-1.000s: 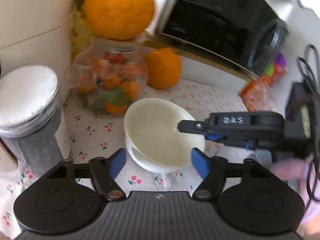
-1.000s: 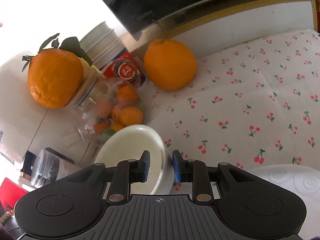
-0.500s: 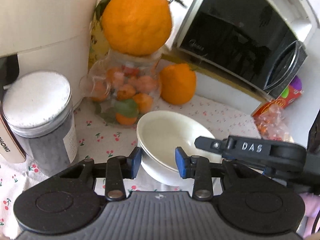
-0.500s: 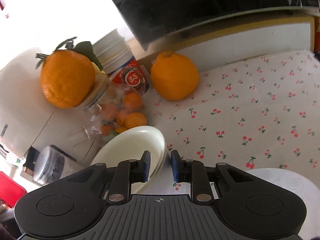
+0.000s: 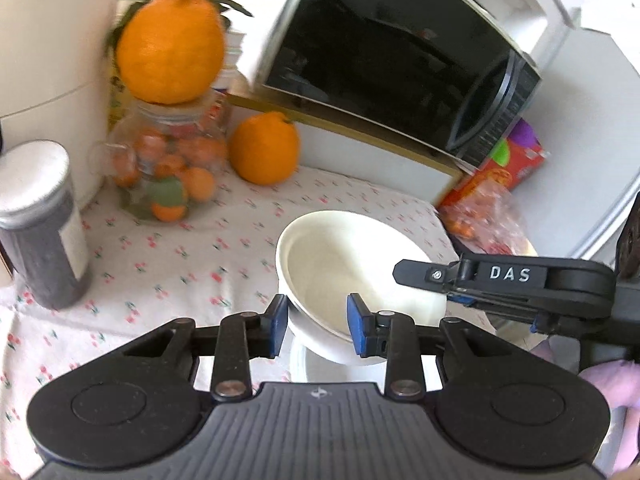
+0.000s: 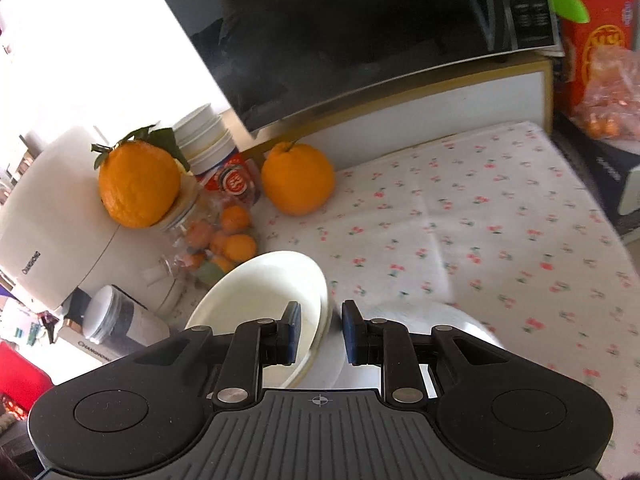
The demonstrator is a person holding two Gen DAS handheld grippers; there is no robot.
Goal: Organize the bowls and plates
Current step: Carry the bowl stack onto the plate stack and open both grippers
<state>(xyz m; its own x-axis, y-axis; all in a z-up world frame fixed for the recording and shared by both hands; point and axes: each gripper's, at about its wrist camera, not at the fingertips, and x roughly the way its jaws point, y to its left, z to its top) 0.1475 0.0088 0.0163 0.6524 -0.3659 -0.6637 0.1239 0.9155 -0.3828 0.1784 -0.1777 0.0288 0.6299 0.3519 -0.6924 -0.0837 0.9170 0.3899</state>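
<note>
Two nested cream bowls hang tilted above the cherry-print cloth. My left gripper straddles their near rim, one blue pad outside and one inside, its jaws still closing on it. From the right, my right gripper clamps the opposite rim. In the right wrist view the bowls sit left of centre, with the right gripper shut on their rim. Under the right gripper a white plate lies on the cloth.
A microwave stands on a white shelf at the back. A glass jar of tangerines carries a big orange, with another orange beside it. At the left are a dark canister and a white appliance, at the right a red box.
The left jaws closed onto the bowls' near rim. Both grippers rose and drew back from the jar, carrying the bowls off the cloth.
</note>
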